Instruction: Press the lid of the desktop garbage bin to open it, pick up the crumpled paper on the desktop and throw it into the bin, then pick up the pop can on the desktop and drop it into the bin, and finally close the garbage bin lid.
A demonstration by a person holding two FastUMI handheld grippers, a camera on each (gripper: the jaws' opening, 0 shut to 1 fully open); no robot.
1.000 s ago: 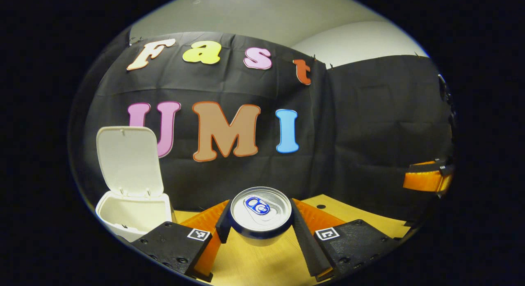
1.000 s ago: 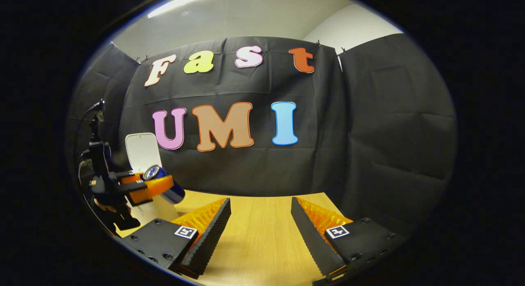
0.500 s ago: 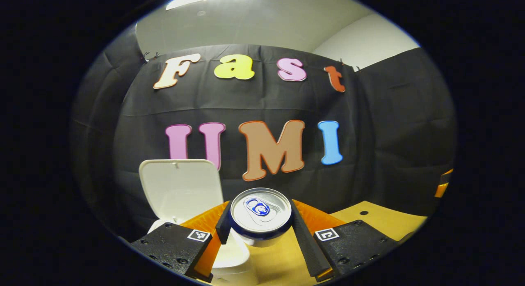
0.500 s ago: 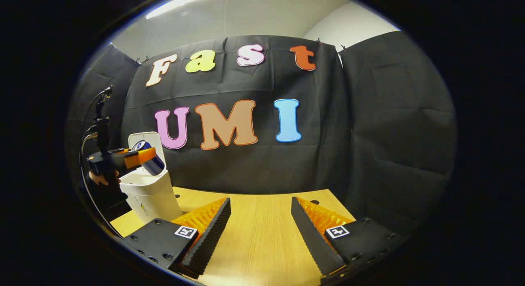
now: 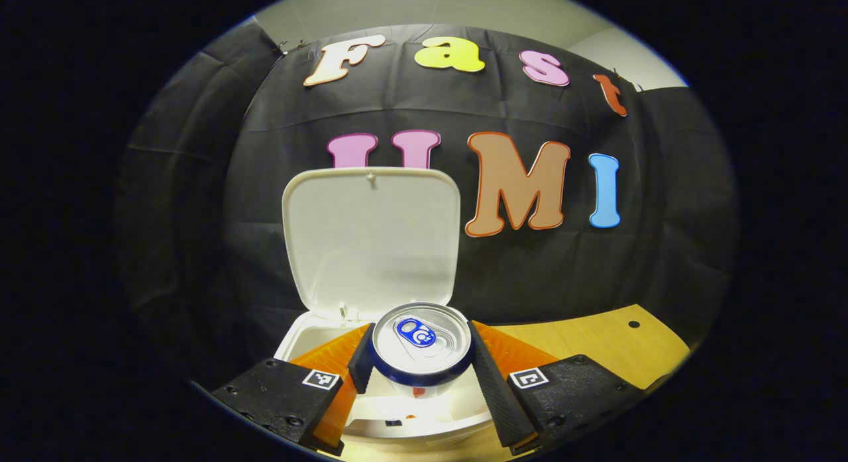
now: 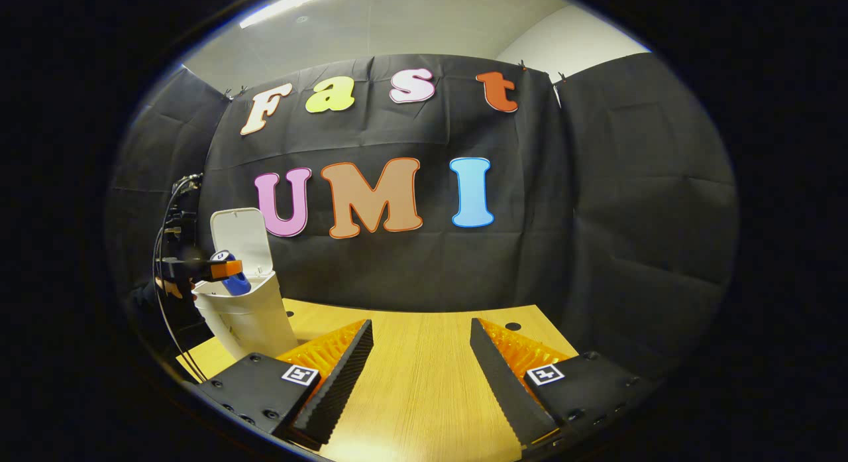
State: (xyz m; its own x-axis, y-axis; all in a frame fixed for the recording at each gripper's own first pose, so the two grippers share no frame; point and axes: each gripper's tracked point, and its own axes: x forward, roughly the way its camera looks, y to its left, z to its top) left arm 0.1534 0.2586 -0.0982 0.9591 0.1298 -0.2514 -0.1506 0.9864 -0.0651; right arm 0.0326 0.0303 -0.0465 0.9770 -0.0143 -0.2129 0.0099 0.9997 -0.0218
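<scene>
In the left gripper view my left gripper (image 5: 419, 362) is shut on the pop can (image 5: 421, 337), whose silver top with a blue tab faces the camera. The can hangs right above the open mouth of the white bin (image 5: 424, 419), and the bin's lid (image 5: 371, 240) stands upright behind it. From the right gripper view the same can (image 6: 230, 279) sits tilted over the bin (image 6: 252, 313) at far left, held by the left gripper (image 6: 222, 270) in a hand. My right gripper (image 6: 421, 362) is open over the wooden table (image 6: 417, 396) with nothing between its fingers.
The wooden table runs to the black cloth wall at the back, with a small dark hole (image 6: 513, 326) near its far right edge. Cables (image 6: 169, 276) hang beside the hand at far left.
My left gripper has carried the can leftward and down until it sits over the bin's open mouth. The right gripper has hardly moved.
</scene>
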